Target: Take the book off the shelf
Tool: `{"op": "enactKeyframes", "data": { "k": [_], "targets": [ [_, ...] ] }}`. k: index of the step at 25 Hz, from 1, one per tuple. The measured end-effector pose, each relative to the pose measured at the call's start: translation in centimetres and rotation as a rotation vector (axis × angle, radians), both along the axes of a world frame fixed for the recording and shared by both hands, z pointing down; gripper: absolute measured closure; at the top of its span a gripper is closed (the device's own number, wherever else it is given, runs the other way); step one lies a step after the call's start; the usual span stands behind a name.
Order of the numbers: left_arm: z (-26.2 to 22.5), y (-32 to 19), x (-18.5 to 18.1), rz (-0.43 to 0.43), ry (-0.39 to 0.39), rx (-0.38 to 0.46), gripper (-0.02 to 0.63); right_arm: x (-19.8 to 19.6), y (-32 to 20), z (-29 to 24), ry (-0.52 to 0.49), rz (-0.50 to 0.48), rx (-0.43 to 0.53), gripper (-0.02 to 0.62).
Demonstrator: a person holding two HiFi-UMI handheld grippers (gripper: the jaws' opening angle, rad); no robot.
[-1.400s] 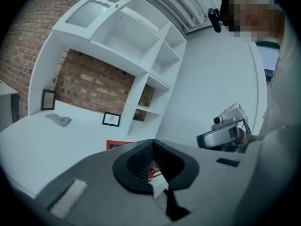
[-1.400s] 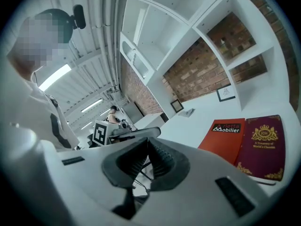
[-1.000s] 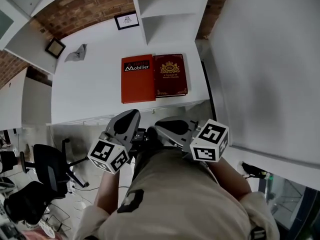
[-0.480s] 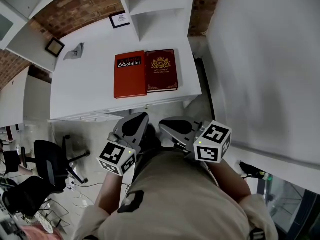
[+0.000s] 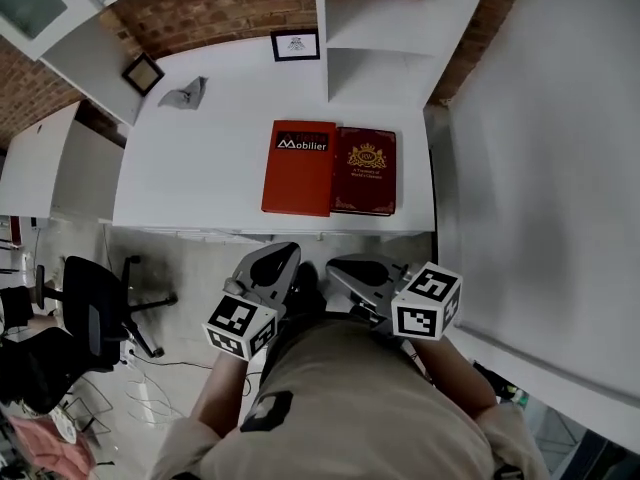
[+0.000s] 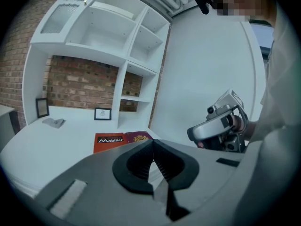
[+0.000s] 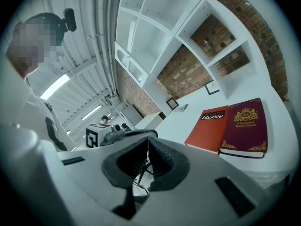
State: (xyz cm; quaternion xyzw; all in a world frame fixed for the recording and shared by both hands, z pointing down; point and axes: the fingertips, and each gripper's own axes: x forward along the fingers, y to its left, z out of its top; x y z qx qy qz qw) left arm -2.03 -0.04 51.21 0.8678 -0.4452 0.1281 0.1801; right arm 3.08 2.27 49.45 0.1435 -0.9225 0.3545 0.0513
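Two books lie flat side by side on the white desk [image 5: 200,183]: an orange-red book [image 5: 300,167] and, to its right, a dark red book [image 5: 366,170] with gold print. Both also show in the left gripper view, orange-red book [image 6: 109,142] and dark red book [image 6: 136,137], and in the right gripper view, orange-red book [image 7: 208,128] and dark red book [image 7: 245,126]. My left gripper [image 5: 272,260] and right gripper [image 5: 348,268] hang close together by my body, short of the desk's front edge. Both are shut and empty, as the left gripper [image 6: 151,145] and right gripper [image 7: 147,142] show in their own views.
White shelf compartments [image 5: 375,28] rise behind the books against a brick wall. Two small picture frames [image 5: 296,45] [image 5: 143,73] and a crumpled grey scrap [image 5: 186,93] sit at the back of the desk. A white wall [image 5: 540,168] flanks the right. A black office chair [image 5: 85,303] stands left.
The head view has swung, so the desk and books now sit further right and lower in frame. Both grippers stay side by side near my body, still shut and empty.
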Motion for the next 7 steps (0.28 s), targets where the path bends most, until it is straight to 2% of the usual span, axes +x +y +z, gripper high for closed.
{"op": "enactKeyframes", "data": {
  "k": [7],
  "targets": [
    [1.4,-4.1,-8.2,-0.056,0.007,-0.061,0.603,-7.0,-4.0,0.9,0.040,-0.023,-0.041,0.588]
  ]
}}
